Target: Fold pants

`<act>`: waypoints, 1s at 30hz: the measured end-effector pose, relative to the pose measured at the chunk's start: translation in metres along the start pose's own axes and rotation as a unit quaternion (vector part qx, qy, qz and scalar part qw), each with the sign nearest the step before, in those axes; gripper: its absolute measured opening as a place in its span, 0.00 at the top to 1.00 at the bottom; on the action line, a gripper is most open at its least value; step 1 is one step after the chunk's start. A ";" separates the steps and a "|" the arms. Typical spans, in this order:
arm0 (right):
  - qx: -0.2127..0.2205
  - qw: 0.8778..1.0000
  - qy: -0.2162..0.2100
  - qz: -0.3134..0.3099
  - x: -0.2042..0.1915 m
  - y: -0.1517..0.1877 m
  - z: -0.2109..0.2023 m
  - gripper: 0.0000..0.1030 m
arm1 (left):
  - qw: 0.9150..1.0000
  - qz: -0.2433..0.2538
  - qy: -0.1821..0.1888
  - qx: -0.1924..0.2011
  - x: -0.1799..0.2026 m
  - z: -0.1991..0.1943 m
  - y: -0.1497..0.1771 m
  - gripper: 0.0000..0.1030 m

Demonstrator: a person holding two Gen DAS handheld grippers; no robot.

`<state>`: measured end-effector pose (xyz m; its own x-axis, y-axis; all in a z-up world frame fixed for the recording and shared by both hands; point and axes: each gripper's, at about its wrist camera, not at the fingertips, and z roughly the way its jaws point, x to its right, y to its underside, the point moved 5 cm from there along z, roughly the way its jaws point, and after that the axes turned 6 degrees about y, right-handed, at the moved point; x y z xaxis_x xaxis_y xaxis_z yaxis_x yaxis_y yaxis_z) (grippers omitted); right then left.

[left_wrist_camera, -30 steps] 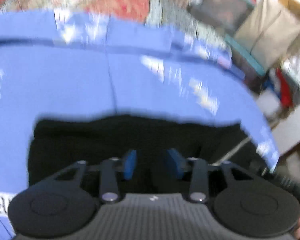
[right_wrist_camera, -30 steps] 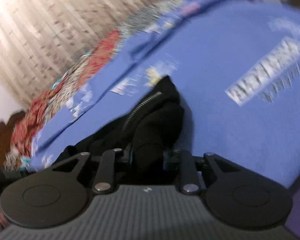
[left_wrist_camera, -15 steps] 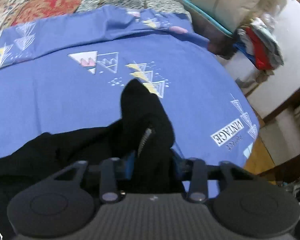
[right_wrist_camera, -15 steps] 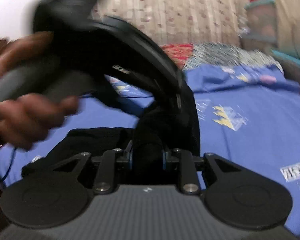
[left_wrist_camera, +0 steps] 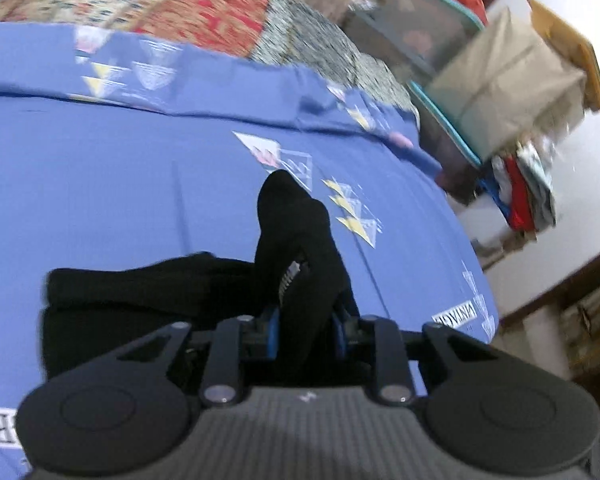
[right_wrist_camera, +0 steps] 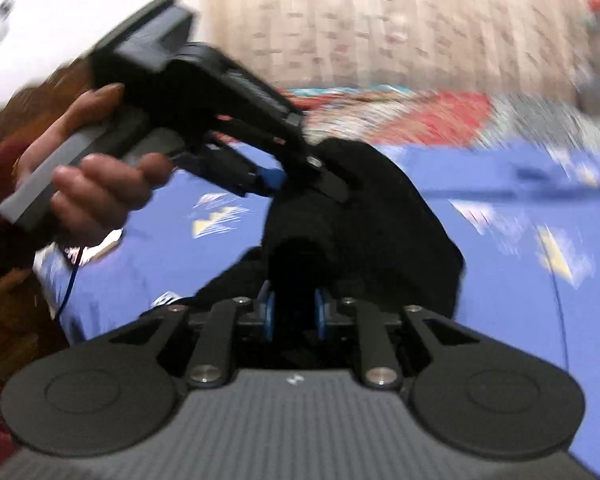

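A home bedroom, by the look of it: a bed under a blue sheet [left_wrist_camera: 120,184] printed with triangles, a red patchwork quilt [left_wrist_camera: 204,12] beyond it, and a pale curtain [right_wrist_camera: 380,20] behind. Beside the bed stand lidded storage bins [left_wrist_camera: 424,36] and what seems, through blur, a stack of folded clothes [left_wrist_camera: 524,188].

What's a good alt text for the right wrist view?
The right gripper is clamped on a bunched fold of black pants lifted over a blue printed bedsheet. To its left, a hand holds the left gripper, also pinching the pants; a blurred patterned curtain hangs behind.
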<state>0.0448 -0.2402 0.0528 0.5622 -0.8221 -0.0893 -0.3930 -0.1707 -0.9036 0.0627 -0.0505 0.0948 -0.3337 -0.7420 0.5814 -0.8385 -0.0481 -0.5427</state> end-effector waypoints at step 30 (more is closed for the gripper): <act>-0.083 0.971 -0.109 0.193 0.004 -0.021 0.050 0.79 | 0.993 0.020 -0.073 0.088 -0.067 -0.066 0.077 0.68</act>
<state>0.0919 -0.2126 0.0508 0.4829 -0.7106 -0.5117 -0.7078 0.0273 -0.7058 -0.0078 0.0396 0.0540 -0.2884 -0.8340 0.4705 -0.7335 -0.1234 -0.6684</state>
